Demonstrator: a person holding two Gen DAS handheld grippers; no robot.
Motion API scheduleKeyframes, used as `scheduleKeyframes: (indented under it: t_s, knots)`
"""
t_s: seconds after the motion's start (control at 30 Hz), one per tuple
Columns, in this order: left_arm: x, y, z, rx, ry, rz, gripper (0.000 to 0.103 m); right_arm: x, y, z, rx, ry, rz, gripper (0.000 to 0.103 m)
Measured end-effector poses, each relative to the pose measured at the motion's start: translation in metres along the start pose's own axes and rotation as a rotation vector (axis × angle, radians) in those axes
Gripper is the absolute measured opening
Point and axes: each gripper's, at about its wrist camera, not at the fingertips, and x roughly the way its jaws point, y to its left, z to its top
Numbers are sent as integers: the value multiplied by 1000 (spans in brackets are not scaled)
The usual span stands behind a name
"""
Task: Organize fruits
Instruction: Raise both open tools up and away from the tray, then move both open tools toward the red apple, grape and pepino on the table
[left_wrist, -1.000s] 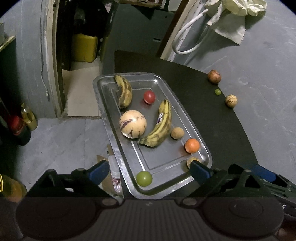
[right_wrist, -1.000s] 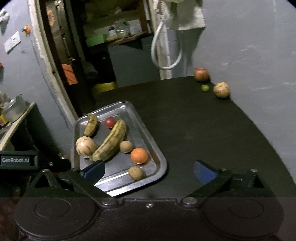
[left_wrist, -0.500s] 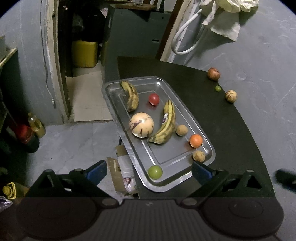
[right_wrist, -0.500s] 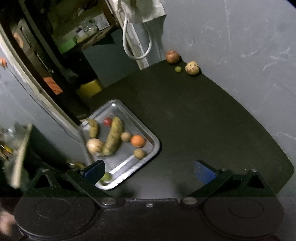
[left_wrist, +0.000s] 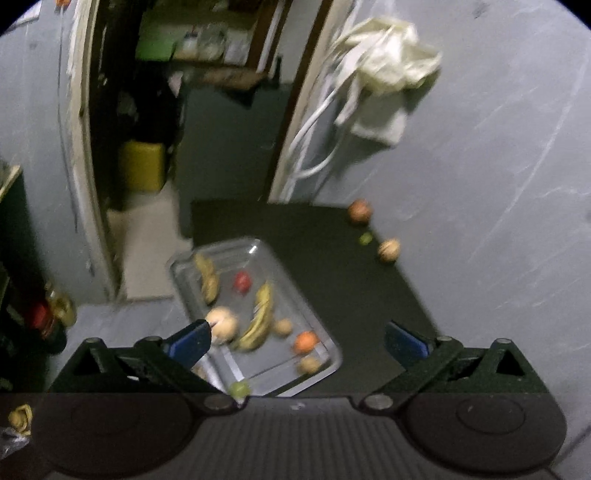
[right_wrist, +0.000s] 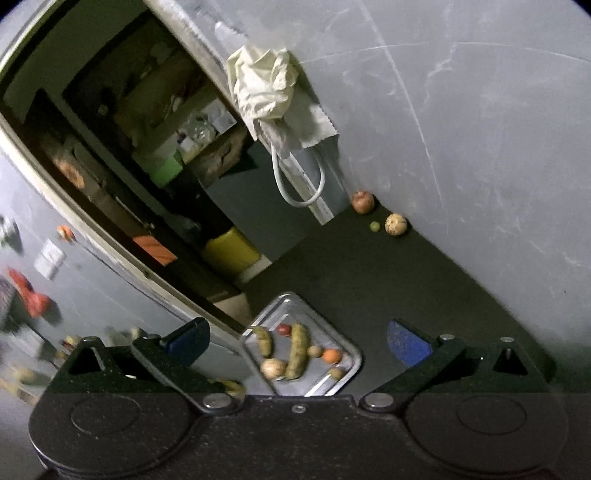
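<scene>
Left gripper (left_wrist: 297, 338) and right gripper (right_wrist: 298, 338) both spread wide, holding nothing, high above metal tray (left_wrist: 288, 266) of fruit at table's left edge

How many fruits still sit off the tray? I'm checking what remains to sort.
3, all at the table's far edge by the wall: a reddish fruit, a small green fruit and a speckled tan fruit. None appear hidden elsewhere.

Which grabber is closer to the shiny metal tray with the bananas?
Left, probably. The left gripper hangs above the metal tray, its blue fingertip over the fruit. The right gripper sits higher and farther back; the tray looks smaller there.
</scene>
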Motion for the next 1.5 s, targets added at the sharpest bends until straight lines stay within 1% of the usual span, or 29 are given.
scheduleKeyframes:
  t_s: [0.13, 0.23, 0.33, 0.47, 0.63, 0.83, 1.07, 1.17, 1.3, 1.4, 1.5]
  knots:
    - [-22, -23, -2, 7, -41, -14, 102, -27, 0, 6, 115, 33, 44, 102]
    - [-29, -35, -9, 5, -54, -12, 102, -43, 2, 5, 129, 32, 75, 102]
    - [-31, -41, -19, -11, -54, -11, 102, -49, 3, 5, 123, 33, 69, 102]
    - [-30, -45, -31, -27, -29, 12, 102, -46, -8, 7, 162, 52, 70, 102]
    - [-33, -46, -39, -44, -30, 40, 102, -43, -15, 10, 171, 69, 97, 102]
    - [-45, -47, -39, -53, -52, 68, 102, -48, -8, 15, 154, 67, 143, 102]
    - [-58, -48, -30, -35, -89, 67, 102, -49, -2, 22, 141, 47, 186, 102]
    - [-60, -49, -25, -28, -98, 74, 102, -38, -6, 23, 121, 54, 169, 102]
    - [-57, -53, -12, -10, -85, 86, 102, -16, -13, 22, 39, 62, 118, 102]
    - [-54, -61, 1, 23, -72, 104, 102, 3, -19, 21, -15, 61, 74, 102]
    - [-54, -72, 15, 91, -77, 119, 102, 17, -26, 25, -34, 63, 32, 102]
